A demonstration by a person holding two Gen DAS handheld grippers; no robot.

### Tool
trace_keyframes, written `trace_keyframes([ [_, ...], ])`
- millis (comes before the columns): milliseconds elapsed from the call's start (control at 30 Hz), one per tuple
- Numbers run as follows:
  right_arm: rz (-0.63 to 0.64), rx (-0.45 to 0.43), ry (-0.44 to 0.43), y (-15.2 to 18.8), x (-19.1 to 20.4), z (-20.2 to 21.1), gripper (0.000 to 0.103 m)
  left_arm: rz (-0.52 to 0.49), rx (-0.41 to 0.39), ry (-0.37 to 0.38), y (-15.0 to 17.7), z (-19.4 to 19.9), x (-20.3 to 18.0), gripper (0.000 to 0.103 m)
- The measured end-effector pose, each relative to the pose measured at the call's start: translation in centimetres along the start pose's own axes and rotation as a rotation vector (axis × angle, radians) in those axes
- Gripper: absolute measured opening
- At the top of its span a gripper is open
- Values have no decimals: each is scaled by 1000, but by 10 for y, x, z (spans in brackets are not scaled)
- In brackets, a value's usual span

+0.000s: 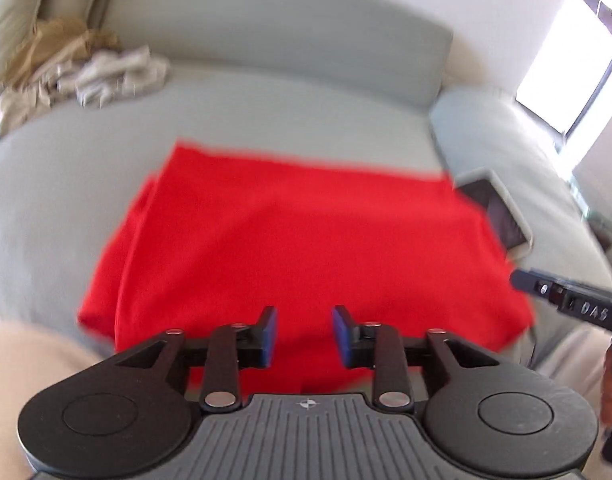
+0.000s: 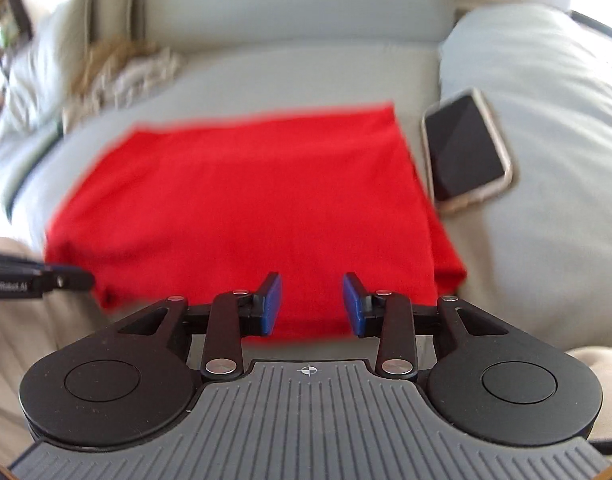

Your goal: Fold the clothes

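A red garment lies folded into a flat rectangle on the pale grey sofa seat; it also shows in the right wrist view. My left gripper is open and empty, above the garment's near edge. My right gripper is open and empty, above the near edge toward the right side. The right gripper's finger shows at the right of the left wrist view. The left gripper's finger shows at the left of the right wrist view.
A phone in a light case lies on the seat just right of the garment, against the sofa arm; it also shows in the left wrist view. A heap of beige and grey clothes lies at the back left. A bright window is at the right.
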State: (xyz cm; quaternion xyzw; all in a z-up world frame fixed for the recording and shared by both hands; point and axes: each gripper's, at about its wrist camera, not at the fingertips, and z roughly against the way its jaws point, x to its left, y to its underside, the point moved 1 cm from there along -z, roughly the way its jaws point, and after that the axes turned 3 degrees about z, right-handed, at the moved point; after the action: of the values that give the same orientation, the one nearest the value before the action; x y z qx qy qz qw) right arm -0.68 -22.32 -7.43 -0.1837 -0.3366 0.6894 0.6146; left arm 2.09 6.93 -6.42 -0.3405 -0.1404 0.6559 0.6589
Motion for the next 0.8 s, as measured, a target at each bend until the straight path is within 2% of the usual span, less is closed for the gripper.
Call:
trace_keyframes([
  [67,-25,-91,13,-14,-1,-7,37,-2,-76,-17,-19,-14,-3,29],
  [100,-22,-126,19,-21,-1,-15,22,1,-101,-23,-24,-26,-3,26],
  [133,-20,-144,27,-28,0,-28,9,5,-126,-30,-28,-38,-4,20],
  [167,-19,-152,35,-34,1,-43,9,8,-151,-36,-33,-51,-4,15],
  [233,-4,-164,49,-45,6,-74,9,-10,-179,-69,-34,-77,-5,15],
  [333,123,-141,94,-41,26,-117,9,-56,-127,-221,-17,-112,3,17],
  [367,180,-109,118,-36,31,-130,9,-68,-156,-242,-17,-113,7,17],
  [400,219,-103,176,-33,31,-135,6,-73,-166,-288,-20,-110,8,16],
  [467,279,-119,328,-30,26,-139,5,-48,-190,-373,-25,-105,19,15],
  [500,309,-126,404,-29,24,-140,6,3,-190,-382,-27,-103,29,14],
  [533,274,-118,450,-30,13,-141,5,53,-189,-390,-29,-101,40,14],
  [567,219,-112,432,-33,6,-141,5,79,-182,-383,-32,-96,42,14],
  [667,77,-114,300,-43,-5,-138,5,159,-160,-361,-40,-82,47,12],
  [733,-18,-115,211,-50,-12,-136,8,208,-138,-289,-46,-68,44,12],
  [800,-112,-115,122,-57,-19,-134,16,216,-110,-208,-59,-68,37,18],
])
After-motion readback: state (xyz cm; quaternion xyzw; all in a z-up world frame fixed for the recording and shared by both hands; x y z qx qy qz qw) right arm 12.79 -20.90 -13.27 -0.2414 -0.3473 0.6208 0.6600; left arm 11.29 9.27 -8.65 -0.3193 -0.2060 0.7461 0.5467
